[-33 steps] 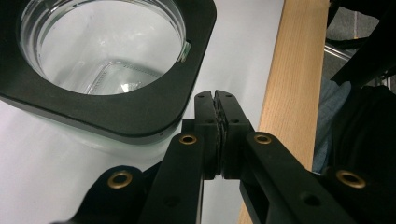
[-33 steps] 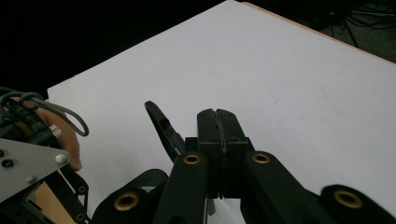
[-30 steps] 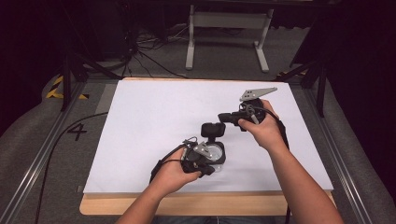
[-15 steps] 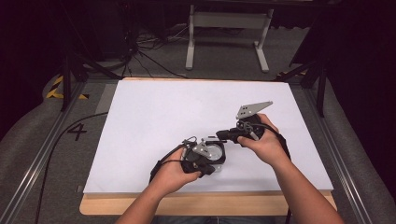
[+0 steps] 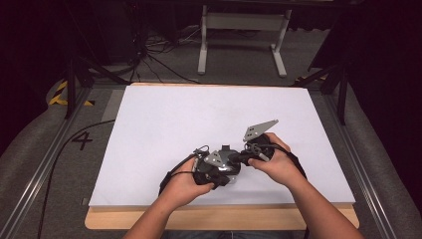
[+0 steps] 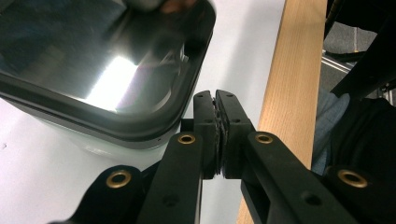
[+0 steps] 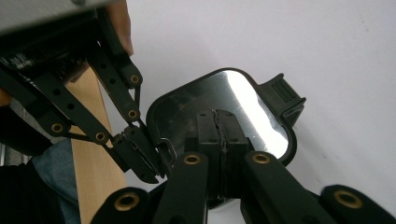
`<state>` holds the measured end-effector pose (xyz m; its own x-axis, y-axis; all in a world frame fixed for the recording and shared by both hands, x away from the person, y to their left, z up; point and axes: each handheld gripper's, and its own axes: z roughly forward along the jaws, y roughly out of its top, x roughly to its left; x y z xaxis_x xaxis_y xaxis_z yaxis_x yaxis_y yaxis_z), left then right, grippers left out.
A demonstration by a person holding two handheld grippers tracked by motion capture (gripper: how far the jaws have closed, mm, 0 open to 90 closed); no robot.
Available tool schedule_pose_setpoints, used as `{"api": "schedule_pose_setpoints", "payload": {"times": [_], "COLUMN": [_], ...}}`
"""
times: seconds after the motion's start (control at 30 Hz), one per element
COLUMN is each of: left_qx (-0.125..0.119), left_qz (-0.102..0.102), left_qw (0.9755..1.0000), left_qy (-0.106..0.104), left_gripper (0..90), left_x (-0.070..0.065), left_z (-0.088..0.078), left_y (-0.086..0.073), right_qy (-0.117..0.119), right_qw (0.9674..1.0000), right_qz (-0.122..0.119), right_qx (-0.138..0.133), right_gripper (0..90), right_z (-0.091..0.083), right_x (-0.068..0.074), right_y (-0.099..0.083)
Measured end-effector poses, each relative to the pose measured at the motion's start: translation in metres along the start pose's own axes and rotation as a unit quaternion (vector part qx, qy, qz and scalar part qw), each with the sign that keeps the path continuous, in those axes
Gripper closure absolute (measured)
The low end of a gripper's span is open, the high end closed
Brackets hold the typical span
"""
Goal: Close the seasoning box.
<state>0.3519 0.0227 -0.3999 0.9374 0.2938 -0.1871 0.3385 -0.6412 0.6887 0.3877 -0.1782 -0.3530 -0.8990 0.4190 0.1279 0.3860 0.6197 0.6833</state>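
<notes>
A black-rimmed case with a glossy face [image 7: 233,93] and a ribbed latch tab [image 7: 282,98] lies on the white sheet [image 5: 174,119]. Its shiny corner [image 6: 112,60] fills the upper left of the left gripper view. In the high view it [image 5: 226,148] is mostly hidden between the two grippers. My right gripper [image 7: 218,116] hovers just over the glossy face with its jaws pressed together. My left gripper [image 6: 217,100] is shut beside the case's corner. Its tips [image 7: 149,170] sit next to a small metal loop [image 7: 167,148] on the rim; I cannot tell whether they pinch it.
The wooden table edge [image 5: 224,216] runs close behind both hands. The white sheet stretches wide to the left and back. Beyond the table, a metal stand [image 5: 239,35] and loose cables [image 5: 149,50] are on the floor.
My right hand has come down and toward the left gripper, so its jaws now cover the case that stood in plain sight before. The left hand has stayed put.
</notes>
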Motion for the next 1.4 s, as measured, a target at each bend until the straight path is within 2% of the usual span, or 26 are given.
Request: {"api": "schedule_pose_setpoints", "payload": {"times": [0.33, 0.43, 0.53, 0.6, 0.67, 0.73, 0.77, 0.83, 0.87, 0.97, 1.0, 1.1, 1.13, 1.17, 1.2, 1.27, 1.3, 1.33, 1.4], "left_qx": [-0.002, -0.010, -0.017, -0.022, -0.035, -0.041, -0.049, -0.060, -0.061, -0.060, -0.061, -0.077, -0.077, -0.079, -0.080, -0.074, -0.065, -0.064, -0.064], "left_qz": [0.003, -0.002, -0.007, -0.001, -0.007, -0.011, -0.018, -0.030, -0.037, -0.055, -0.055, -0.077, -0.077, -0.091, -0.102, -0.113, -0.116, -0.122, -0.134], "left_qw": [1.0000, 0.9998, 0.9996, 0.9997, 0.9994, 0.9990, 0.9982, 0.9967, 0.9956, 0.9900, 0.9889, 0.9839, 0.9839, 0.9822, 0.9808, 0.9785, 0.9776, 0.9761, 0.9742], "left_qy": [-0.004, -0.016, -0.022, -0.013, -0.003, 0.012, 0.028, 0.045, 0.061, 0.115, 0.124, 0.142, 0.142, 0.144, 0.146, 0.156, 0.163, 0.168, 0.170], "left_gripper": [86.1, 84.3, 81.1, 80.8, 80.3, 80.0, 79.4, 78.2, 77.7, 75.0, 73.6, 71.3, 70.0, 70.0, 69.8, 68.1, 68.0, 67.8, 67.2], "left_x": [0.000, 0.001, -0.001, 0.000, 0.000, 0.003, 0.006, 0.009, 0.012, 0.021, 0.024, 0.036, 0.036, 0.042, 0.046, 0.053, 0.058, 0.060, 0.067], "left_z": [-0.004, -0.015, -0.028, -0.042, -0.052, -0.064, -0.073, -0.081, -0.087, -0.098, -0.100, -0.107, -0.107, -0.109, -0.111, -0.112, -0.113, -0.113, -0.113], "left_y": [0.001, 0.001, 0.000, -0.001, -0.003, -0.006, -0.010, -0.014, -0.017, -0.026, -0.028, -0.036, -0.036, -0.041, -0.044, -0.050, -0.053, -0.055, -0.060], "right_qy": [0.004, -0.002, -0.014, -0.021, -0.030, -0.038, -0.041, -0.053, -0.062, -0.075, -0.083, -0.118, -0.118, -0.133, -0.157, -0.195, -0.210, -0.219, -0.221], "right_qw": [1.0000, 0.9997, 0.9988, 0.9982, 0.9971, 0.9960, 0.9953, 0.9933, 0.9923, 0.9894, 0.9879, 0.9824, 0.9824, 0.9798, 0.9751, 0.9665, 0.9636, 0.9621, 0.9603], "right_qz": [0.003, -0.002, -0.002, 0.004, 0.011, 0.018, 0.025, 0.037, 0.040, 0.066, 0.071, 0.088, 0.088, 0.094, 0.106, 0.126, 0.132, 0.138, 0.154], "right_qx": [-0.004, -0.024, -0.046, -0.056, -0.069, -0.079, -0.085, -0.096, -0.100, -0.106, -0.110, -0.115, -0.115, -0.116, -0.116, -0.108, -0.099, -0.085, -0.073], "right_gripper": [90.0, 90.0, 90.0, 89.3, 87.8, 86.0, 84.8, 81.5, 79.4, 71.0, 68.4, 63.2, 63.2, 61.1, 58.2, 55.1, 53.9, 53.8, 53.8], "right_z": [0.000, -0.007, -0.021, -0.032, -0.042, -0.051, -0.056, -0.065, -0.070, -0.081, -0.085, -0.091, -0.091, -0.092, -0.093, -0.092, -0.090, -0.087, -0.084], "right_x": [0.000, 0.000, -0.002, -0.004, -0.008, -0.012, -0.014, -0.021, -0.023, -0.034, -0.037, -0.044, -0.044, -0.047, -0.051, -0.058, -0.061, -0.065, -0.071], "right_y": [-0.001, 0.000, -0.001, -0.003, -0.006, -0.010, -0.012, -0.018, -0.021, -0.033, -0.037, -0.049, -0.049, -0.054, -0.063, -0.076, -0.082, -0.090, -0.101]}}
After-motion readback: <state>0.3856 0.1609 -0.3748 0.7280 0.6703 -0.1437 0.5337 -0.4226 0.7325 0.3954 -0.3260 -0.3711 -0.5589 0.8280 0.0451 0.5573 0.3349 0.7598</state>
